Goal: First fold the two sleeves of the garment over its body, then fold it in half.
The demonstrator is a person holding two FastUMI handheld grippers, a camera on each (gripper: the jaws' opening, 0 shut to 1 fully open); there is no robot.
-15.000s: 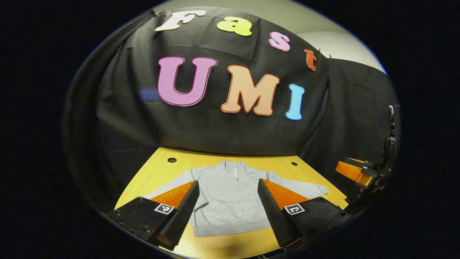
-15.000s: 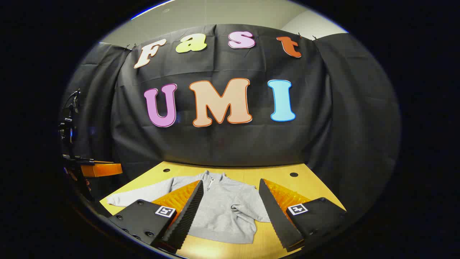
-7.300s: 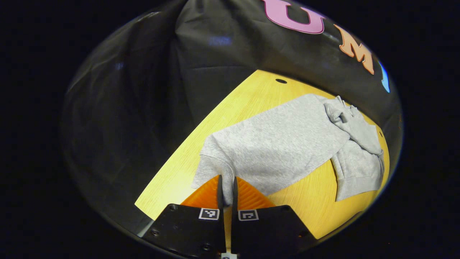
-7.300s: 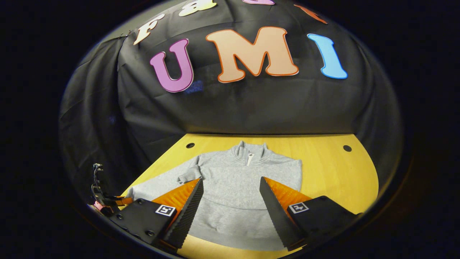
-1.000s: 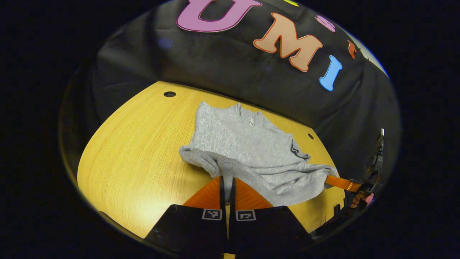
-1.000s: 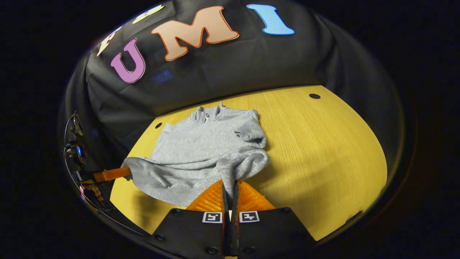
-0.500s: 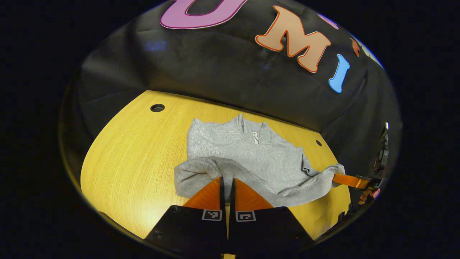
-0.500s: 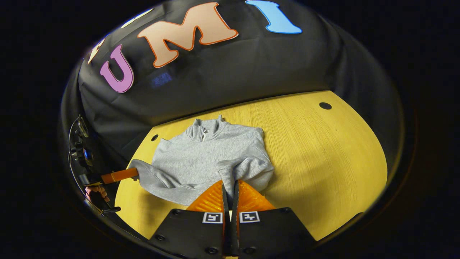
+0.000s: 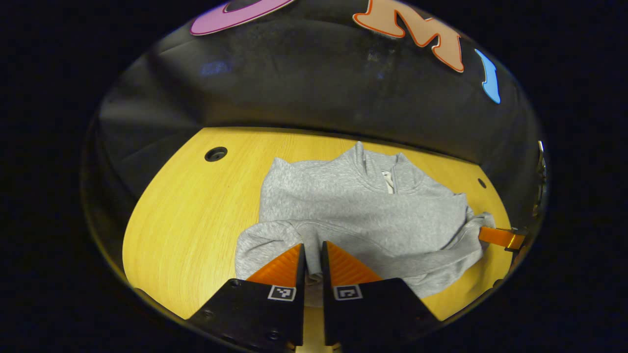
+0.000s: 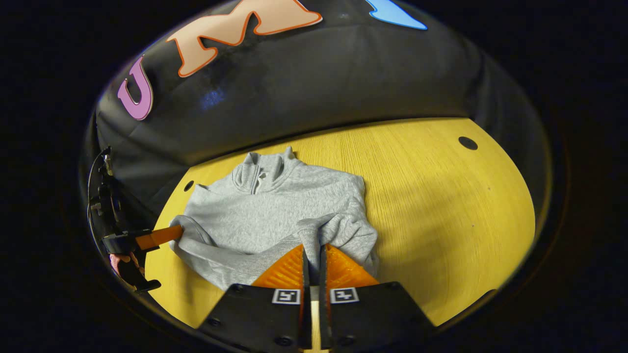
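A grey quarter-zip sweatshirt [image 9: 353, 206] lies on the yellow wooden table [image 9: 196, 211], collar toward the booth wall, both sleeves tucked in over the body. Its lower hem is lifted and doubled back toward the collar. My left gripper [image 9: 312, 255] is shut on the hem's left corner, with cloth showing in a narrow gap between the fingers. The right gripper [image 10: 312, 255] is shut on the hem's right corner of the sweatshirt [image 10: 274, 206]. Each view shows the other gripper at the far corner of the hem: the right gripper [image 9: 500, 238] and the left gripper [image 10: 157, 236].
Bare table [image 10: 441, 196] stretches to the right of the garment and also lies to its left. Small round holes [image 9: 216, 154] [image 10: 467, 143] sit near the table's back corners. The black cloth wall closes the back. A hand [image 10: 122, 262] holds the left gripper.
Both grippers have carried the hem forward toward the collar and lower, so the folded lower half covers more of the body. The gap between the left fingers looks slightly wider.
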